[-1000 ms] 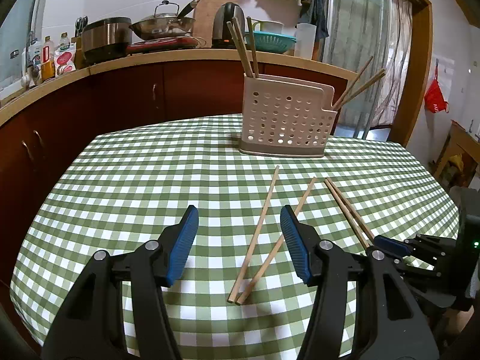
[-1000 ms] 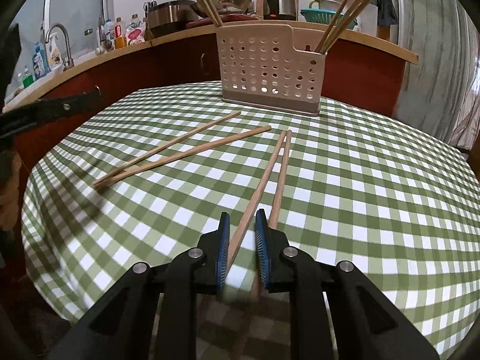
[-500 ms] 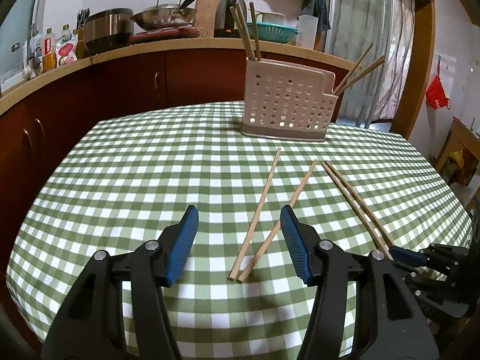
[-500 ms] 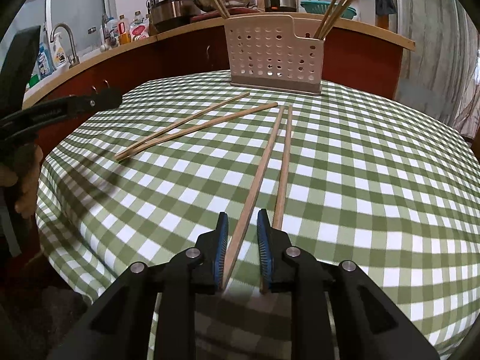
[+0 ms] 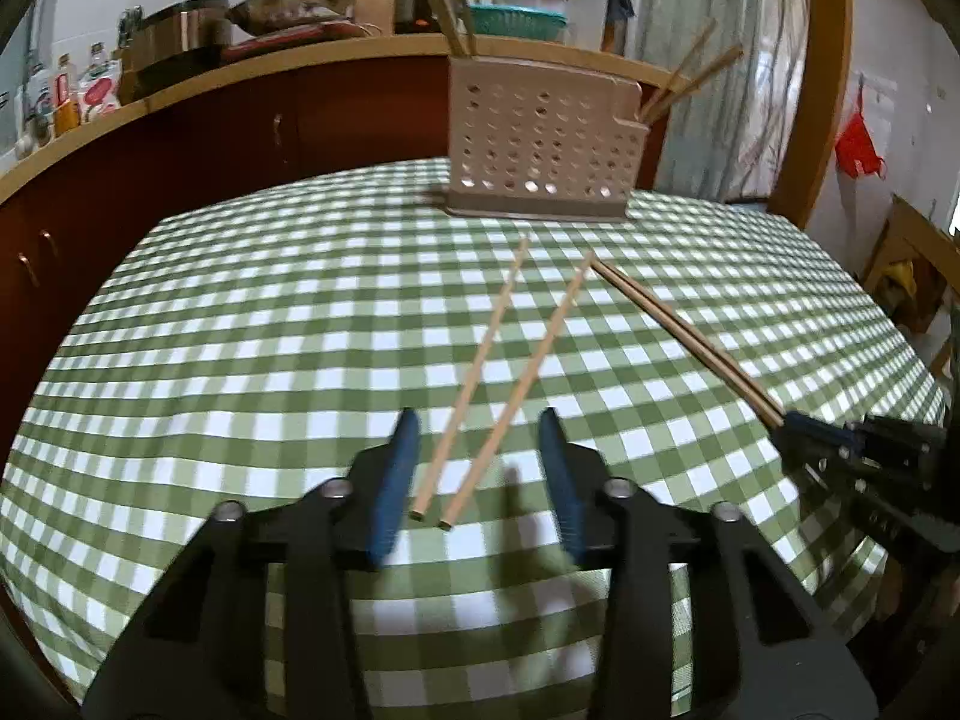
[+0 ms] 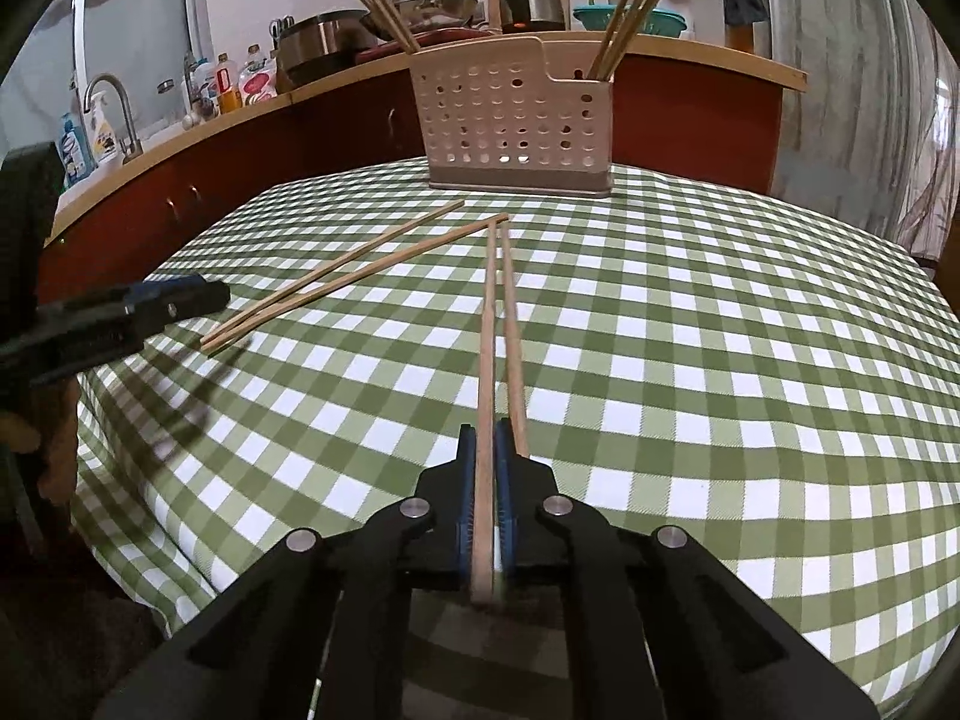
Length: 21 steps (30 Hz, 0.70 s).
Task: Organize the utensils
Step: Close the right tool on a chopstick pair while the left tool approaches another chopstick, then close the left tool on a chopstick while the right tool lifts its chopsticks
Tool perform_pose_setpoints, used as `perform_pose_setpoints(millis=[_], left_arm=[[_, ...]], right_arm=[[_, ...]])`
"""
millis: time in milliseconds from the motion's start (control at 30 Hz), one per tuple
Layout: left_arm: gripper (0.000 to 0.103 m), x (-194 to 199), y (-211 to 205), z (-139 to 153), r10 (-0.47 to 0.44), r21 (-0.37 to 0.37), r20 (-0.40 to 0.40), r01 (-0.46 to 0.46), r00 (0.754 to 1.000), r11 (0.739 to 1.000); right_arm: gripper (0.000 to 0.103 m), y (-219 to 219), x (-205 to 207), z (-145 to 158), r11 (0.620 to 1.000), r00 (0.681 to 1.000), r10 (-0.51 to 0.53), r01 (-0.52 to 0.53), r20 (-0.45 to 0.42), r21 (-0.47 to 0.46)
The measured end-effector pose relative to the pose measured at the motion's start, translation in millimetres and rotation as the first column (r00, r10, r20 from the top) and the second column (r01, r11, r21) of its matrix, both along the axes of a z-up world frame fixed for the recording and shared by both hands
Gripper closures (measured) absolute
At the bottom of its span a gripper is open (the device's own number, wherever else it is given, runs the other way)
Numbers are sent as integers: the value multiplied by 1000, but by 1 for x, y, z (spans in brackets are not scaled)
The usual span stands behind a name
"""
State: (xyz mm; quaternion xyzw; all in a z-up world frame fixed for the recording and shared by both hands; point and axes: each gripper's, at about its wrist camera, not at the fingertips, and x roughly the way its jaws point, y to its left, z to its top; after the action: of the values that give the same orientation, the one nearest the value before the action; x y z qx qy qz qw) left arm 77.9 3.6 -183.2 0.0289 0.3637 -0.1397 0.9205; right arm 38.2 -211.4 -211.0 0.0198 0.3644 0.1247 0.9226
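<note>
Left tongs [image 5: 474,468], seen from their own camera, stand spread with the near ends of two light chopsticks [image 5: 480,387] lying flat on the green checked tablecloth [image 5: 240,330] between the blue pads [image 5: 393,480], untouched, while a darker pair [image 5: 684,333] runs off right toward the right tongs [image 5: 804,423] and the perforated utensil holder [image 5: 540,147] stands at the far edge. Right tongs [image 6: 486,480], from their camera, are pressed onto one chopstick [image 6: 487,354], its twin [image 6: 511,336] lying just outside the right pad, both pointing toward the holder
</note>
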Motion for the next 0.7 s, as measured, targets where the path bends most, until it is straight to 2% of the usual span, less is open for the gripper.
perform_pose_setpoints(millis=[100, 400, 700], left_arm=[[75, 1, -4, -7, -15, 13, -17, 16, 1000, 1000], [81, 7, -3, -20, -15, 4, -72, 15, 997, 1000], [82, 5, -6, -23, -22, 13, -54, 23, 998, 1000]], right_arm=[[96, -1, 0, 0, 1000, 1000, 1, -1, 1, 4], [96, -7, 6, -1, 1000, 1000, -10, 10, 11, 16], [92, -14, -1, -2, 999, 1000, 10, -11, 11, 50]])
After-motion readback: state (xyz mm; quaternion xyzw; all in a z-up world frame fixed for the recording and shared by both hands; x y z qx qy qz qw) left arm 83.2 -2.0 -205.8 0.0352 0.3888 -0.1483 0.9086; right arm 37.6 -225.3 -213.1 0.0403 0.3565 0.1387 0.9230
